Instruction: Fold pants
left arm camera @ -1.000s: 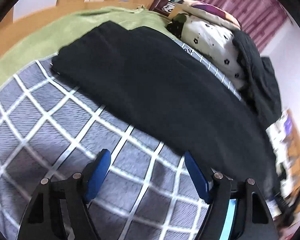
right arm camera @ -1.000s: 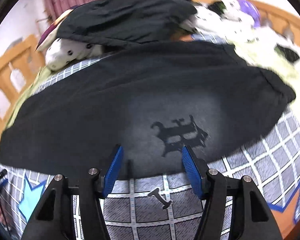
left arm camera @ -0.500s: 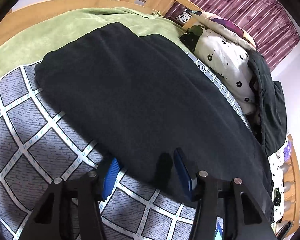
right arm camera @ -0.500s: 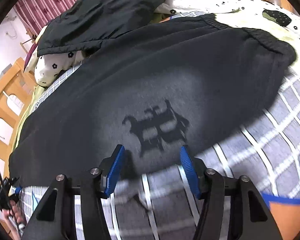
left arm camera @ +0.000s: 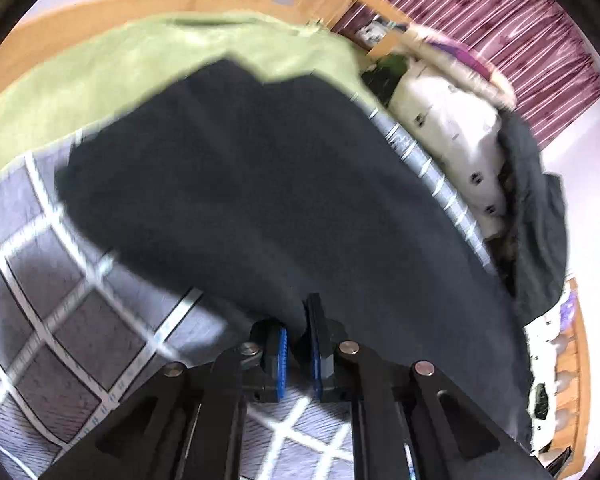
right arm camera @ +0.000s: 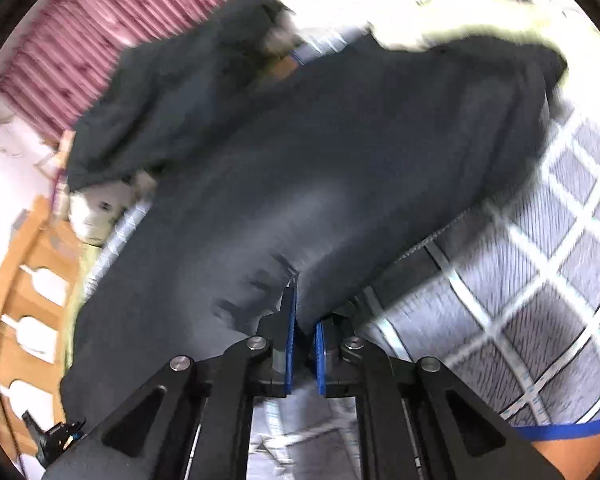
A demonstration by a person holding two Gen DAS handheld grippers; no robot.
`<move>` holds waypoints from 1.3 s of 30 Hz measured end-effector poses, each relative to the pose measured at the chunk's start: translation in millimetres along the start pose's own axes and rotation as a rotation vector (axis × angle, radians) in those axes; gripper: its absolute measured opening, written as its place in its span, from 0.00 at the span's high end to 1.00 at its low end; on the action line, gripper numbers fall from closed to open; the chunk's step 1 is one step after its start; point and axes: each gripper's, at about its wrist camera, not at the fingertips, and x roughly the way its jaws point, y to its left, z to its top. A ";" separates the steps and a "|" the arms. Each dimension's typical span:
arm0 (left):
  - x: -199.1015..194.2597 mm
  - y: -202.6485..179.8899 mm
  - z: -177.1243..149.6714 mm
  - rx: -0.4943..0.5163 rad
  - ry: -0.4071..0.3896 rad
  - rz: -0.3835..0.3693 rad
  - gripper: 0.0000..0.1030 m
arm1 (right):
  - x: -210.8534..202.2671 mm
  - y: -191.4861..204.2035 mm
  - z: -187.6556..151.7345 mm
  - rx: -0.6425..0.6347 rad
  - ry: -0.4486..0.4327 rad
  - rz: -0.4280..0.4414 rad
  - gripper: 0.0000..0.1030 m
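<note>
**Pants pinched at both ends on checked bed**

Black pants lie spread across a bed covered by a grey checked blanket, with a green sheet beyond. The left hand-held gripper has its blue pads clamped together on the near hem of the fabric. The right hand-held gripper is likewise clamped on the near edge of the pants, which rises in a fold between its pads. A spotted white pillow and another dark garment sit behind.
</note>
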 end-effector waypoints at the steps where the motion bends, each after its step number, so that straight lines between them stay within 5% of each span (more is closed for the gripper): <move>1: -6.3 -9.2 4.7 0.027 -0.021 -0.007 0.91 | -8.0 10.1 6.1 -0.033 -0.023 0.005 0.92; 9: -21.0 -93.1 69.4 0.184 -0.196 -0.060 0.91 | -12.4 75.5 89.0 -0.194 -0.114 0.083 0.92; 19: 82.0 -161.6 123.9 0.311 -0.272 0.039 0.91 | 96.9 116.9 171.6 -0.268 -0.104 0.047 0.92; 25: 141.7 -158.4 127.1 0.316 -0.242 0.114 0.91 | 172.4 105.7 172.3 -0.233 -0.048 -0.042 0.85; 28: 150.7 -157.3 128.0 0.306 -0.184 0.123 0.67 | 179.7 99.5 167.2 -0.238 -0.021 -0.072 0.72; 32: 126.2 -146.1 112.3 0.243 -0.151 0.055 0.38 | 146.6 94.6 153.7 -0.287 -0.025 -0.073 0.62; 39: 71.6 -111.4 42.5 0.187 -0.003 -0.026 0.37 | 57.5 51.3 106.2 -0.320 -0.010 -0.089 0.44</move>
